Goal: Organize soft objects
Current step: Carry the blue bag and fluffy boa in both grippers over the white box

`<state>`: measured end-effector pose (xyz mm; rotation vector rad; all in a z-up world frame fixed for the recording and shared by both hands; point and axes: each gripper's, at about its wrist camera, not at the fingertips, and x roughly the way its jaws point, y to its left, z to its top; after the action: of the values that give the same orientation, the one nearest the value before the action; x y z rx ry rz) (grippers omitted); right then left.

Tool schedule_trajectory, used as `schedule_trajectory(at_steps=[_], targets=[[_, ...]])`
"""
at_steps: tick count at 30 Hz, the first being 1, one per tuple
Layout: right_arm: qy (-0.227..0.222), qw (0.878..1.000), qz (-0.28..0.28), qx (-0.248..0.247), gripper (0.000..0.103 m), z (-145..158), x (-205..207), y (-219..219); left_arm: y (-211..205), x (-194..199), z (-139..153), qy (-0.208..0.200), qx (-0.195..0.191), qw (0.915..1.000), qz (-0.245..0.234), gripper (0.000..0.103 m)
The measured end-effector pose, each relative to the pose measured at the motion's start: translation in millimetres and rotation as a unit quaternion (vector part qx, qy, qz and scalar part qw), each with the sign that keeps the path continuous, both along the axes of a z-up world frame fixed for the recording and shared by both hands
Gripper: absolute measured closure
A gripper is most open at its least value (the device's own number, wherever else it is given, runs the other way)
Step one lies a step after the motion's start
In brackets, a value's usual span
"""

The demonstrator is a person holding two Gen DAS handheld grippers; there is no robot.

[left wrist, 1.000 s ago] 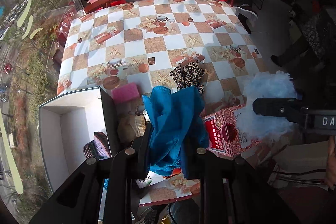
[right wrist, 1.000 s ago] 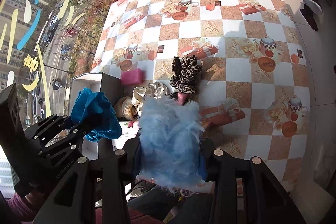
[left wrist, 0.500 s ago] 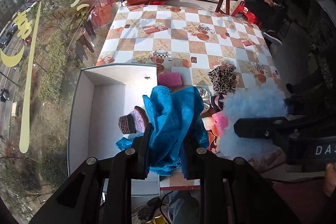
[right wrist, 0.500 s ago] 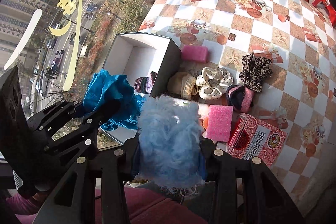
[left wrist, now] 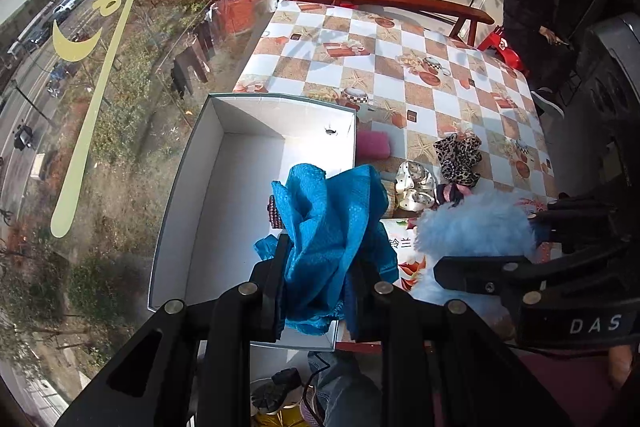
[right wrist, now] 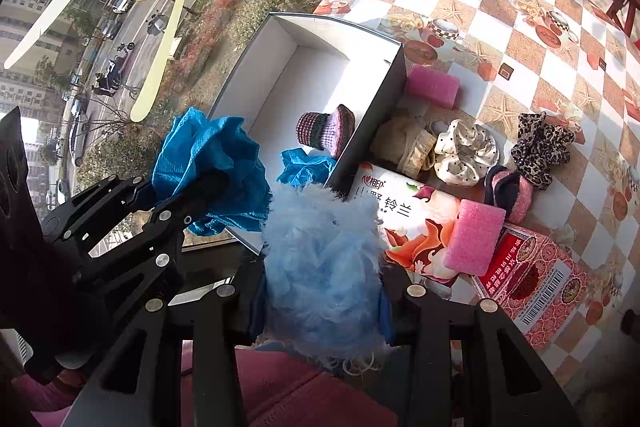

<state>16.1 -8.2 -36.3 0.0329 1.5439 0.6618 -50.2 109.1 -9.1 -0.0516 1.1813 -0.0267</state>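
My left gripper [left wrist: 318, 291] is shut on a crumpled blue cloth [left wrist: 328, 227] and holds it above the near end of the open white box [left wrist: 240, 195]. It also shows in the right wrist view [right wrist: 180, 199] with the cloth [right wrist: 208, 163]. My right gripper [right wrist: 320, 303] is shut on a fluffy light-blue puff [right wrist: 324, 259], held above the table's near edge, right of the box [right wrist: 304, 75]. The puff also shows in the left wrist view [left wrist: 476, 227]. A knitted purple item [right wrist: 326, 131] and another blue cloth [right wrist: 304, 167] lie inside the box.
On the checkered table [right wrist: 520, 27] right of the box lie two pink sponges [right wrist: 434, 85] [right wrist: 472, 237], a beige item [right wrist: 404, 147], a dotted white scrunchie [right wrist: 466, 151], a leopard scrunchie [right wrist: 540, 147], a pink-black scrunchie [right wrist: 510, 193], a flowered packet [right wrist: 412, 227] and a red carton [right wrist: 532, 283]. A window runs along the left.
Both grippers have moved left and back toward the box with their loads. The blue cloth now hangs over the box interior, and the puff sits nearer the box corner.
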Motion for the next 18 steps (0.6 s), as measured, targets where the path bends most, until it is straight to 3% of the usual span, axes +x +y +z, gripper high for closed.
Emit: schedule_trajectory(at_steps=[18], targets=[[0.008,1.0,0.004,0.007,0.06,-4.1,-1.3,5.8,5.8,-3.8,0.8,0.0,0.004,0.9998,0.017,0.079]])
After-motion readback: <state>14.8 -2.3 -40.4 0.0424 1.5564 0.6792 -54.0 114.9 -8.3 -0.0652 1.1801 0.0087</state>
